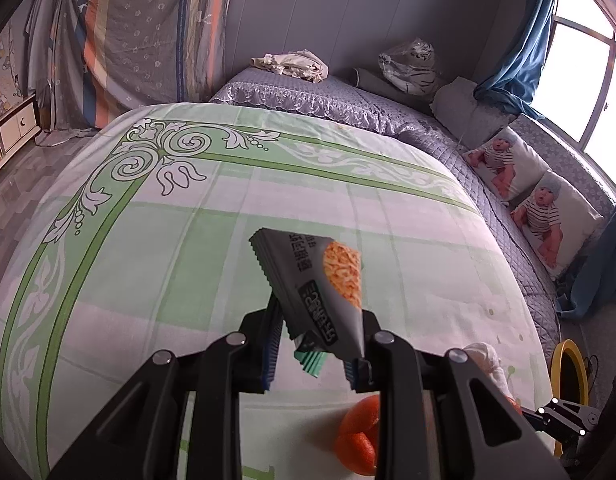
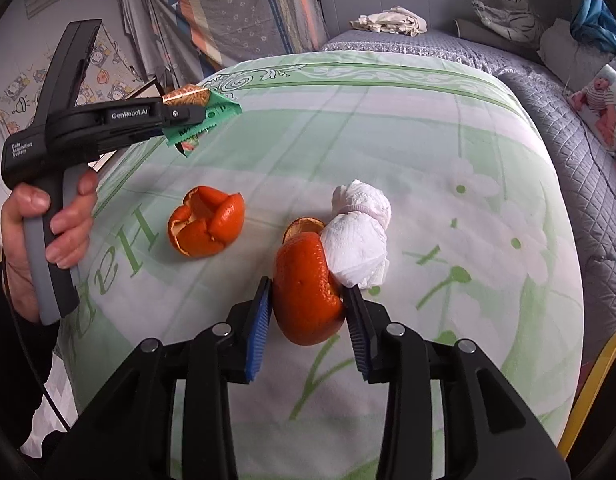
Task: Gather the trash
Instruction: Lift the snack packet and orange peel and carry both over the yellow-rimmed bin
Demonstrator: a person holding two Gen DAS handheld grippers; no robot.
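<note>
clearly "genrobot.ai" on left tool [image 2: 202, 114] — gripping wrappers [image 1: 324, 292].

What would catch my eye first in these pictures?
Bright orange peel sits between the right hand-held gripper fingers on the green-patterned bedsheet, touching a crumpled white tissue. The left hand-held gripper holds snack wrappers above the bed, and another peel lies nearby.

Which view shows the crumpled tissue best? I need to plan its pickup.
The right wrist view: the crumpled tissue lies whole on the bedsheet, touching the orange peel between the right gripper fingers. The left wrist view shows only a sliver behind its gripper.
</note>
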